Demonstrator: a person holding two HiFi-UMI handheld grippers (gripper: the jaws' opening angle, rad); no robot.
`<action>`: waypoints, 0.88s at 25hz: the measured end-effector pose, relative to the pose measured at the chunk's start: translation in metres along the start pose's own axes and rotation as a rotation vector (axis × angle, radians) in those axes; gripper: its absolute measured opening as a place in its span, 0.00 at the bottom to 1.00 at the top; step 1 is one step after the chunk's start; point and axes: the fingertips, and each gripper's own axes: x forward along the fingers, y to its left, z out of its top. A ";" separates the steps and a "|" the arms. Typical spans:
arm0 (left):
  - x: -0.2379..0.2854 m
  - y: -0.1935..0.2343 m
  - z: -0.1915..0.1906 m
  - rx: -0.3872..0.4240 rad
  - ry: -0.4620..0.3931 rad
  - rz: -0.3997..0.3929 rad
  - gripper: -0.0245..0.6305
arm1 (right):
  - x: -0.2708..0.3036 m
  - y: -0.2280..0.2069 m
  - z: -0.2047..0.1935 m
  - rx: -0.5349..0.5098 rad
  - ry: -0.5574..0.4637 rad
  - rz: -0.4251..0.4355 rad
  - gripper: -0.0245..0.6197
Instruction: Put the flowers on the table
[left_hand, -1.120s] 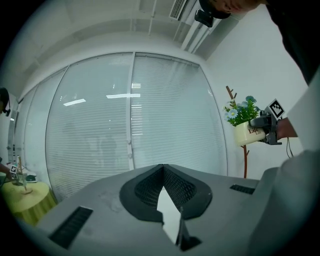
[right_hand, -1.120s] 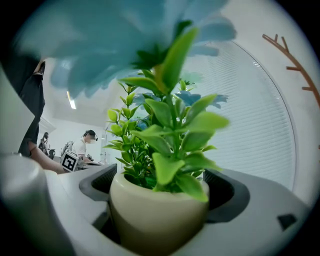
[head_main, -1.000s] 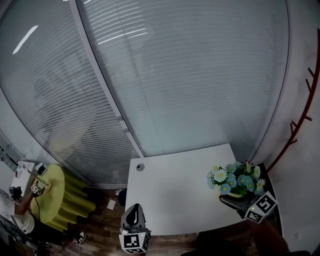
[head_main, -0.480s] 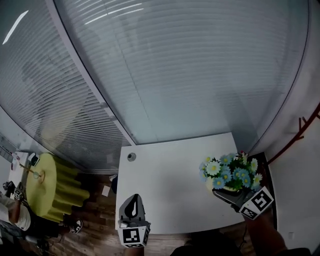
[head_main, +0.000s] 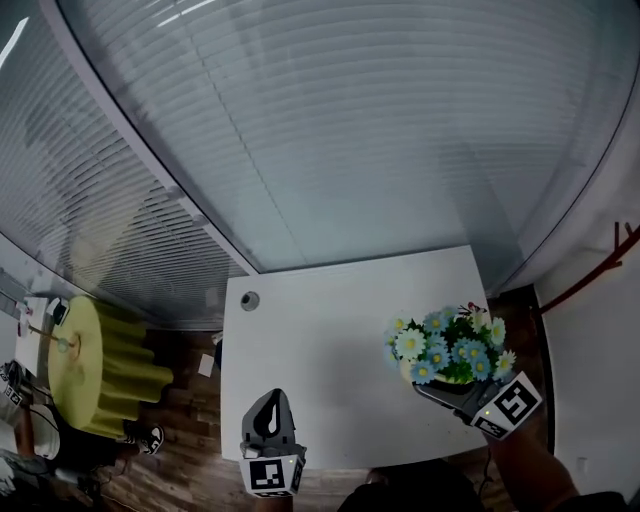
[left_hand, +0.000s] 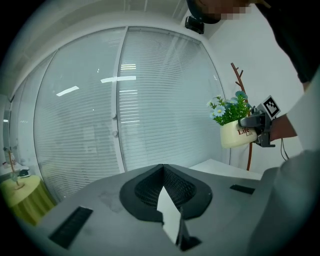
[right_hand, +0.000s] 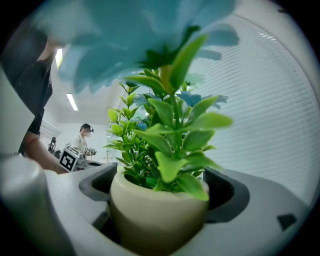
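Observation:
A cream pot of blue and white flowers (head_main: 443, 345) hangs in the air over the right part of the white table (head_main: 320, 350). My right gripper (head_main: 442, 385) is shut on the pot from the near side. In the right gripper view the pot (right_hand: 159, 212) fills the space between the jaws, its green leaves (right_hand: 172, 135) rising in front. My left gripper (head_main: 268, 402) is at the table's front left edge, shut and holding nothing. From the left gripper view the pot (left_hand: 234, 134) shows well above the table top (left_hand: 225, 167).
A glass wall with blinds (head_main: 350, 150) runs behind the table. A round grommet (head_main: 250, 300) sits at the table's far left corner. A yellow draped round table (head_main: 85, 365) and a person (head_main: 15, 425) are at the left. A red coat rack (head_main: 590, 282) stands at the right.
My right gripper has carried the flowers leftward, from the table's right edge to over its right part. The left gripper has stayed at the front edge.

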 end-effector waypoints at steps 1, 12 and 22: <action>0.003 -0.001 -0.004 -0.006 0.009 -0.003 0.04 | 0.004 -0.002 -0.004 0.004 0.004 0.008 0.88; 0.035 -0.006 -0.016 -0.037 0.024 -0.064 0.04 | 0.026 -0.015 -0.048 0.007 0.029 -0.003 0.88; 0.055 -0.021 -0.029 -0.077 0.059 -0.106 0.04 | 0.027 -0.032 -0.078 0.034 0.076 -0.044 0.88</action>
